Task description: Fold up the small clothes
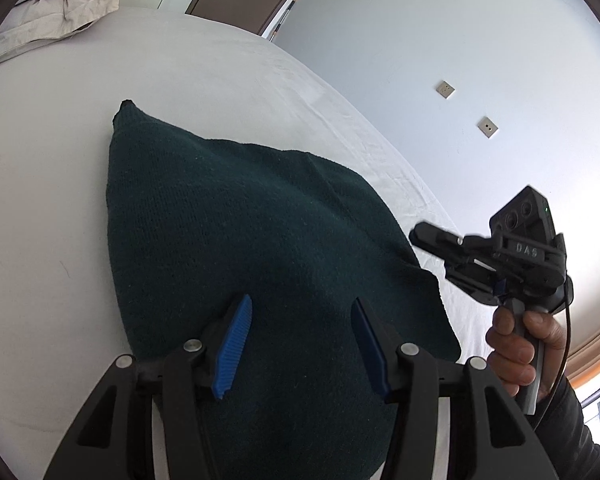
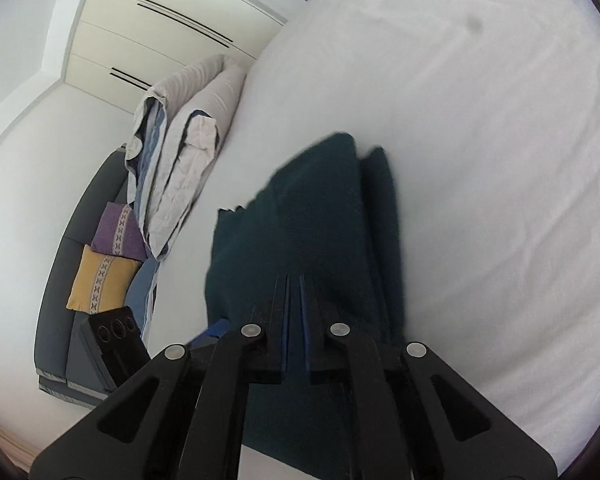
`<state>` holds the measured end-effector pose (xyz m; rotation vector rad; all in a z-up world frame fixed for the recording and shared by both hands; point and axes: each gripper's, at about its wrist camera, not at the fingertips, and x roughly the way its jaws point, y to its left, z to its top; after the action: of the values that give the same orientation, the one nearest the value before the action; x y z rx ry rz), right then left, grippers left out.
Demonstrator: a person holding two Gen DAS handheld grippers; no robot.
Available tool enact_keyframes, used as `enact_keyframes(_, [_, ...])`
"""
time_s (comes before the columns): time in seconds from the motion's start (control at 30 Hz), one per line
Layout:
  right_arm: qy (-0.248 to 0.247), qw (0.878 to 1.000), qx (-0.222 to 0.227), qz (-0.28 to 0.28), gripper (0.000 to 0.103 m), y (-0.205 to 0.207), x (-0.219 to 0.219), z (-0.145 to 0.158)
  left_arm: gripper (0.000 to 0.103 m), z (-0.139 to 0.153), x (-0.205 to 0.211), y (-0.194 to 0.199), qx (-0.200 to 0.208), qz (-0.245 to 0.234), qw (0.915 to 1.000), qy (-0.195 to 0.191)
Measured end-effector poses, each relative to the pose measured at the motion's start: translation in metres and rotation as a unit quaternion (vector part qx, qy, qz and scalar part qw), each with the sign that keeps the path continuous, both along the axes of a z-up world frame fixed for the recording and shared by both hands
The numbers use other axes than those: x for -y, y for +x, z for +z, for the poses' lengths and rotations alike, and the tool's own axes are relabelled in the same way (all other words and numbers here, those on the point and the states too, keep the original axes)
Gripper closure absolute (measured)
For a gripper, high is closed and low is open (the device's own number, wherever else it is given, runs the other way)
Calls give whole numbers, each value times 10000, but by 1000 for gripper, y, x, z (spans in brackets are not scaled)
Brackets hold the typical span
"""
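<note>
A dark green knitted garment [image 1: 240,240] lies folded on the white bed [image 1: 60,200]. My left gripper [image 1: 300,344] is open, its blue pads [image 1: 234,344] spread just above the garment's near edge and holding nothing. My right gripper [image 1: 432,236] shows in the left wrist view at the garment's right edge, held by a hand. In the right wrist view the right gripper [image 2: 296,284] has its fingers close together over the garment [image 2: 300,220]; whether cloth is pinched between them is unclear.
A folded grey duvet [image 2: 192,136] lies along the bed's far side. A grey sofa [image 2: 56,320] with a purple cushion [image 2: 118,232] and a yellow cushion [image 2: 100,280] stands beyond it. A wardrobe [image 2: 160,20] and a white wall [image 1: 460,60] are behind.
</note>
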<state>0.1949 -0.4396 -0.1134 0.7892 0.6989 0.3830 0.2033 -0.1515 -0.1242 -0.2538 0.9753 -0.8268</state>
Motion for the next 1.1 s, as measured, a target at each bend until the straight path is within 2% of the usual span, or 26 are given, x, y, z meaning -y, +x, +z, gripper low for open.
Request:
enact_keyframes(0.1, [-90,9993,-42,350,96,31,-10,17,48,0,4,1,24,-21,10000,67])
enact_keyframes(0.17, [-195,9984,-392,353,85,57,-14,6,49,0,6,1,31,-46,9999,108])
enact_keyframes(0.2, [-252,9976,-596,243,84,75,-15,-3,49,0,6,2,32,-61,9999,115])
enact_keyframes(0.23, [-194,9973,-680,175,87,86,-12,-14,49,-1,7,3,26,-69,9999,114])
enact_keyframes(0.27, [-9,9982,-597,114,98,91,-5,-23,49,-2,7,5,19,-71,9999,100])
enact_keyframes(0.3, [164,9983,-563,-24,103,94,4,-31,49,-3,7,6,20,-81,9999,82])
enact_keyframes(0.33, [424,9977,-513,-149,103,94,13,-36,49,-3,8,6,42,-92,9999,93])
enact_keyframes(0.37, [567,9968,-450,-325,103,91,22,-37,49,-3,7,6,64,-96,9999,93])
enact_keyframes(0.4, [496,9963,-431,-553,103,85,31,-37,49,-3,7,6,56,-85,9999,75])
enact_keyframes(0.43, [376,9958,-428,-721,103,77,39,-34,49,-1,4,5,55,-50,10000,40])
enact_keyframes(0.53, [-53,9941,-415,-1001,94,46,53,-17,50,10,-8,-5,162,124,9998,-1])
enact_keyframes(0.6, [48,9968,-3,-799,94,18,51,1,49,20,-18,-15,378,236,9990,35])
enact_keyframes(0.7, [83,9989,421,-179,94,-21,25,17,49,25,-30,-27,384,286,9988,-36])
enact_keyframes(0.77, [58,9989,345,324,90,-38,1,9,49,24,-31,-39,378,244,9990,-33])
enact_keyframes(0.83, [-67,9978,25,666,90,-46,-24,-11,49,20,-28,-53,453,124,9988,122])
enact_keyframes(0.93, [-141,9960,-523,710,91,-55,-31,-56,48,1,-20,-68,378,-2,9986,366])
enact_keyframes(0.97, [34,9966,-431,695,92,-60,-26,-61,48,-5,-19,-70,345,-9,9986,406])
enact_keyframes(1.03, [46,9972,-462,585,92,-68,-19,-55,48,-2,-21,-73,398,-5,9984,408])
enact_keyframes(1.1, [-199,9984,-319,432,91,-75,-11,-38,48,9,-27,-73,495,70,9982,328])
